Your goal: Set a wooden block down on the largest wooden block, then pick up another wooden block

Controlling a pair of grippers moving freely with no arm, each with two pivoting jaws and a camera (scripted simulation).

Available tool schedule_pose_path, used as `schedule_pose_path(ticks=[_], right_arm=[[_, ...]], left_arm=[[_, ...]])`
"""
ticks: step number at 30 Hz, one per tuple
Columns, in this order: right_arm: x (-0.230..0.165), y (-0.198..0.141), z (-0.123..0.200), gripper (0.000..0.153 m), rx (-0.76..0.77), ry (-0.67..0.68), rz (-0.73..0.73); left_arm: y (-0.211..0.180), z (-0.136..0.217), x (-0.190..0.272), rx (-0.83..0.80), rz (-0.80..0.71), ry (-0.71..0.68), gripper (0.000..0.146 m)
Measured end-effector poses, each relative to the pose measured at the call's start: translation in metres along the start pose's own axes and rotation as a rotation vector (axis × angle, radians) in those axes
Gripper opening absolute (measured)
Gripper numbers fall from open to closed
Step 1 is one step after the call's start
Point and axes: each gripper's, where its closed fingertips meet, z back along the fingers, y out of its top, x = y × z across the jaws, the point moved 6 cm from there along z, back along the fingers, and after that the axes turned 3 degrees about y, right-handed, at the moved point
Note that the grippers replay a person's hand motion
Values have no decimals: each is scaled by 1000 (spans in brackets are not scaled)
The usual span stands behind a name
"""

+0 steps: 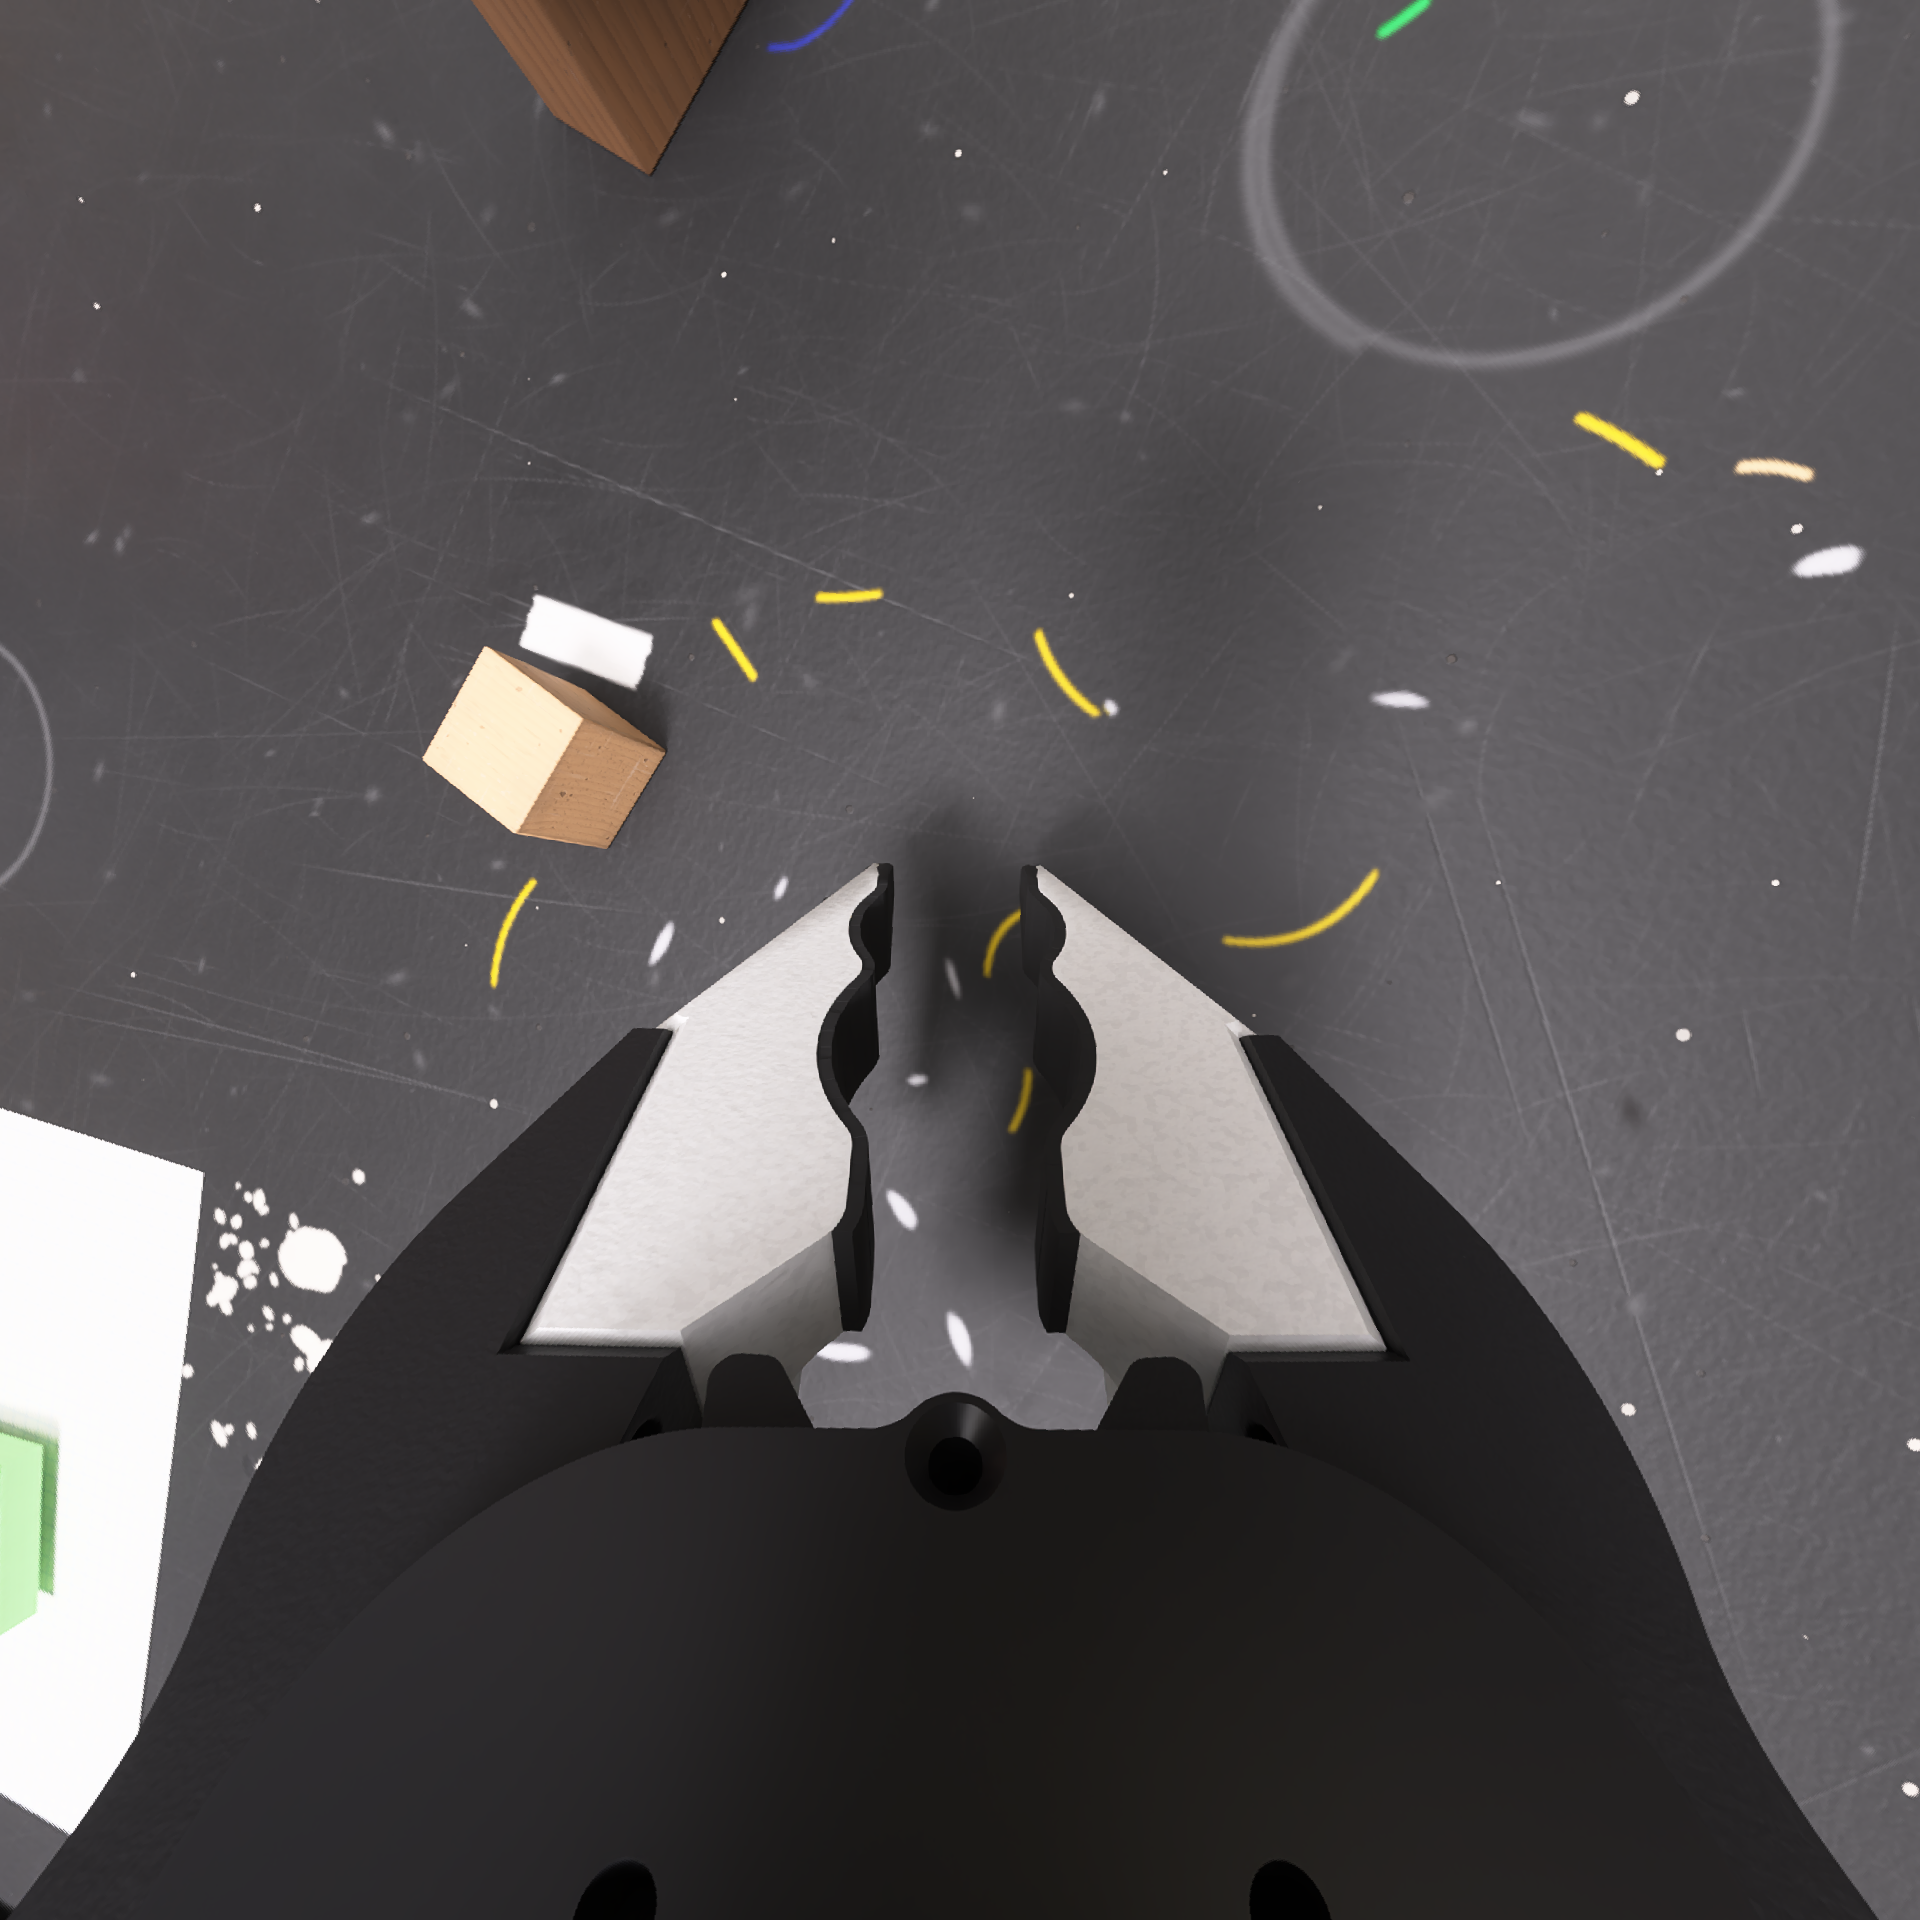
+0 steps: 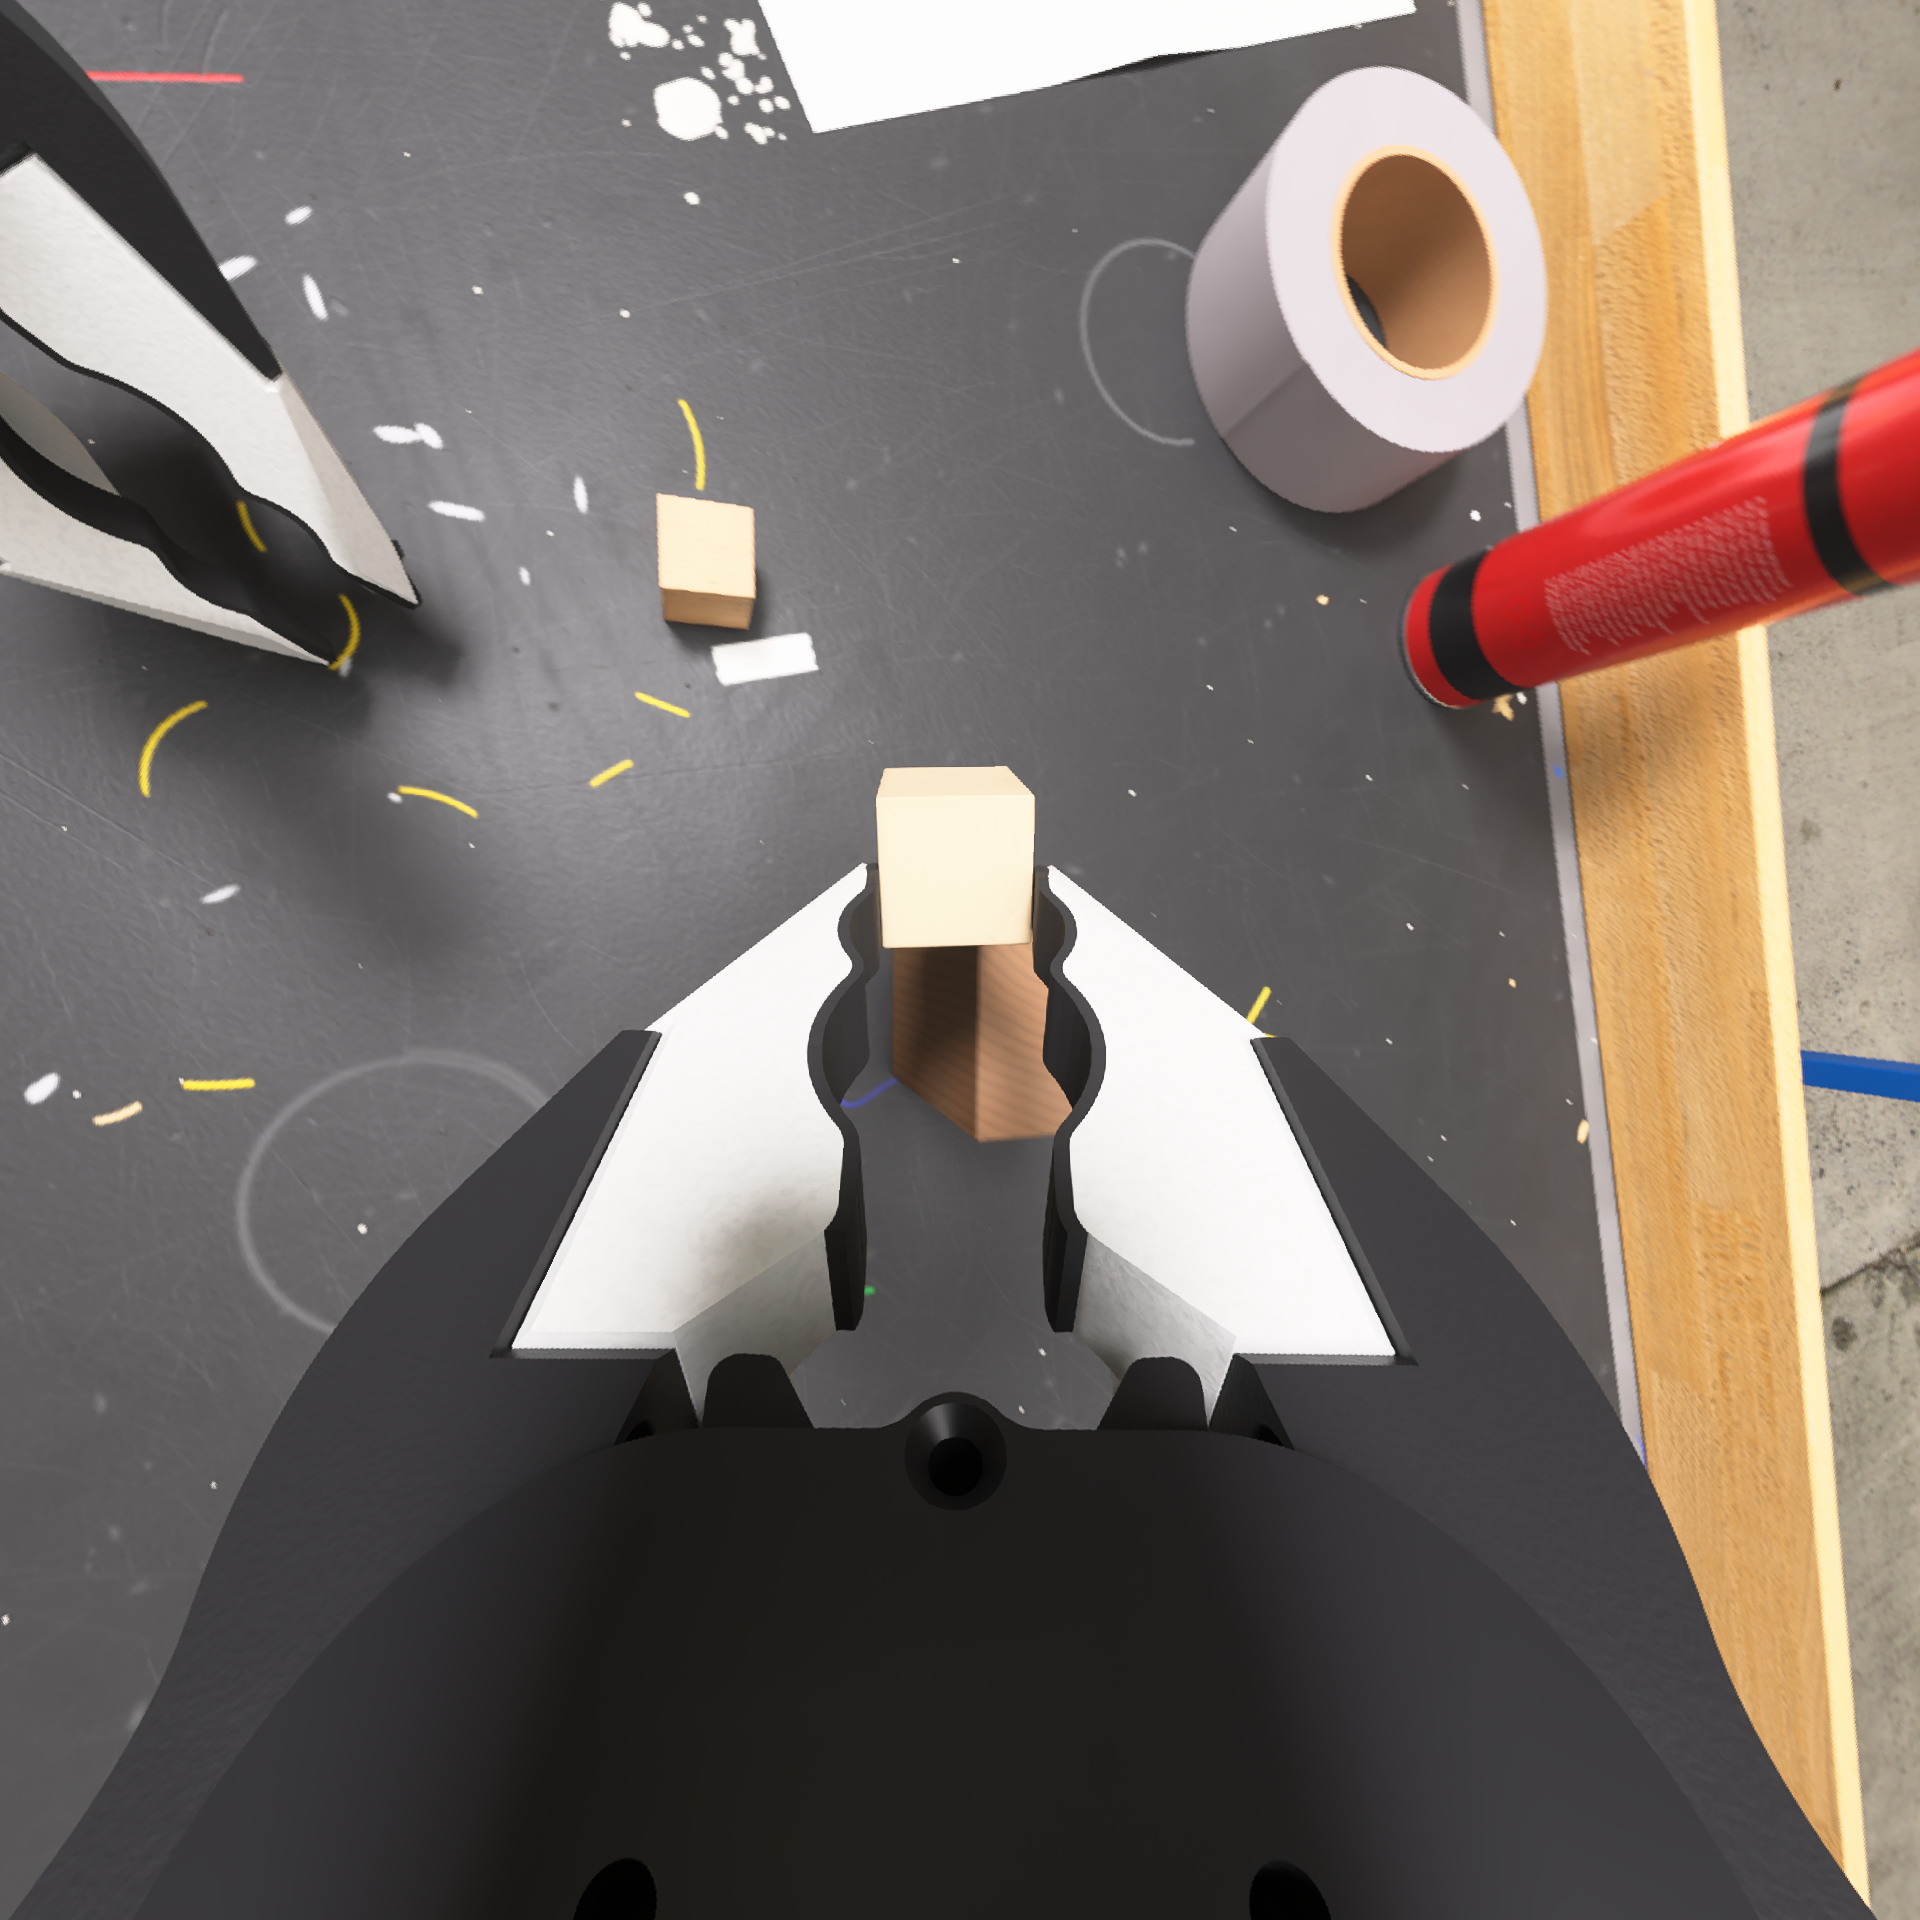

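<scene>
In the right wrist view my right gripper (image 2: pixel 956 873) is shut on a pale wooden cube (image 2: pixel 954 857) and holds it at the top of the tall brown wooden block (image 2: pixel 977 1049), the largest one. I cannot tell whether the cube rests on it. A second pale cube (image 2: pixel 707 556) lies on the dark mat farther ahead; it also shows in the left wrist view (image 1: pixel 540 748). My left gripper (image 1: pixel 956 873) hovers over bare mat, its jaws a narrow gap apart and empty; the right view shows it at upper left (image 2: pixel 369 629). The brown block's base (image 1: pixel 623 73) shows at the top edge.
A white tape strip (image 2: pixel 764 658) lies beside the loose cube. A grey tape roll (image 2: pixel 1361 291) and a red cylinder (image 2: pixel 1662 571) stand at the right by the wooden table edge (image 2: pixel 1662 1039). A white sheet (image 1: pixel 83 1403) with a green block (image 1: pixel 21 1517) lies at lower left.
</scene>
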Motion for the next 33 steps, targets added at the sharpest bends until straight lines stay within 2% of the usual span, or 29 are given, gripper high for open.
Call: schedule_pose_path(ticks=[5,19,30,33], right_arm=[[26,-18,16,29,-83,49,-47],[45,-41,-3,29,-270,170,-78],[45,-42,-13,29,-290,207,-95],[45,-40,-12,35,-280,198,-98]], left_arm=[[0,-1,0,-3,1,-3,24],[-2,-3,0,-14,0,-7,24],[-3,-3,1,-18,0,-11,24],[-3,-3,1,-17,1,-11,25]])
